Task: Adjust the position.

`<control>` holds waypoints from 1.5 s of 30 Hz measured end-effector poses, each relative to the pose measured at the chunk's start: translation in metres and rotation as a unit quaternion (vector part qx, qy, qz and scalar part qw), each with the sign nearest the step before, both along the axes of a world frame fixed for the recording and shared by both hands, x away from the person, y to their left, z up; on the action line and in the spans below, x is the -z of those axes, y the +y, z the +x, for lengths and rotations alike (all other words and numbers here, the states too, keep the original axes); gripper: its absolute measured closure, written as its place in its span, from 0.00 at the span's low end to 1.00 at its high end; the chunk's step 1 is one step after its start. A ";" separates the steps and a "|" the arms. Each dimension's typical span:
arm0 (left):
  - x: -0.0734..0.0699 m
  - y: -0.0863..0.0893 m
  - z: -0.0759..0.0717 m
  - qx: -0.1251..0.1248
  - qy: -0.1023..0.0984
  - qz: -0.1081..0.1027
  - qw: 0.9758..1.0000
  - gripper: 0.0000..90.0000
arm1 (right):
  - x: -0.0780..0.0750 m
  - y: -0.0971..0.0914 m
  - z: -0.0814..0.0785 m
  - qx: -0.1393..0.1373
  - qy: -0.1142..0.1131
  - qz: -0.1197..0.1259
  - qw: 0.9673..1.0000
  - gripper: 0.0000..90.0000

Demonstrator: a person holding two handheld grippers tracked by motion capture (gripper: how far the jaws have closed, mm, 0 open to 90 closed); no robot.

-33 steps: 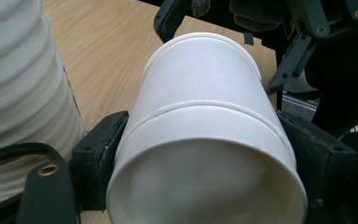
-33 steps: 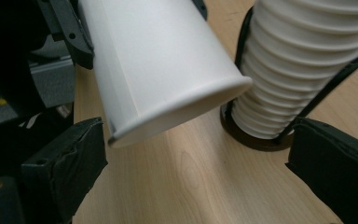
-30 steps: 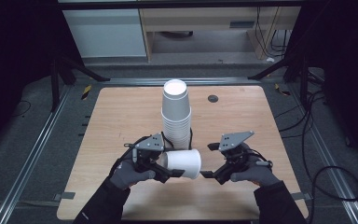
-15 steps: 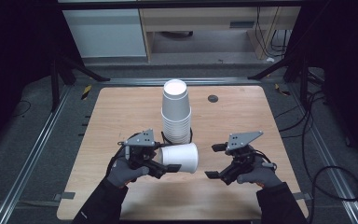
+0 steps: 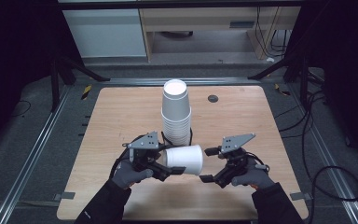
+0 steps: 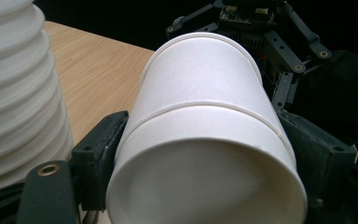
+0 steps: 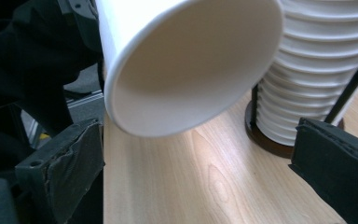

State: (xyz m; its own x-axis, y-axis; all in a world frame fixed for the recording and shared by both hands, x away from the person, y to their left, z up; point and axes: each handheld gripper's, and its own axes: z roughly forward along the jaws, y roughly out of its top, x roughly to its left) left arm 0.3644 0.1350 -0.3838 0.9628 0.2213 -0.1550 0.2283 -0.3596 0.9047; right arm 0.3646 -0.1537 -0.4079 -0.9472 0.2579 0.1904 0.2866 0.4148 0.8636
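White paper cup (image 5: 184, 158) lies sideways, clamped in the left gripper (image 5: 170, 169) above the tabletop (image 5: 121, 116), at 6 o'clock from the cup stack (image 5: 176, 112); right gripper (image 5: 206, 164) stands apart. Squeezing harder could crush its thin wall

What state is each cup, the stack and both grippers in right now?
Single white cup: on its side, off the table, clamped between the left gripper's jaws.
Cup stack: upright, nested, standing on the table.
Left gripper: shut on the single cup.
Right gripper: open, jaws apart, mouth of the cup facing it.
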 end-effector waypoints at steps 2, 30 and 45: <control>0.001 -0.002 0.000 0.002 0.001 -0.002 1.000 0.23 | 0.001 0.001 0.000 -0.003 0.002 0.000 1.000 0.03; 0.005 -0.018 -0.007 0.032 0.004 -0.015 0.999 0.23 | 0.010 0.013 -0.002 -0.038 0.012 0.013 0.999 0.11; 0.007 -0.018 -0.006 0.033 0.008 -0.004 0.999 0.23 | 0.014 0.013 -0.001 -0.043 0.014 0.008 0.999 0.13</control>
State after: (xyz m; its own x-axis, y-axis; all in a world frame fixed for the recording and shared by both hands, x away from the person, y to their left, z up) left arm 0.3585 0.1166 -0.3907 0.9725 0.1560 -0.1727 0.2194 -0.3669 0.9040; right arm 0.3639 -0.1410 -0.4219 -0.9600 0.1732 0.2201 0.2744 0.4248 0.8627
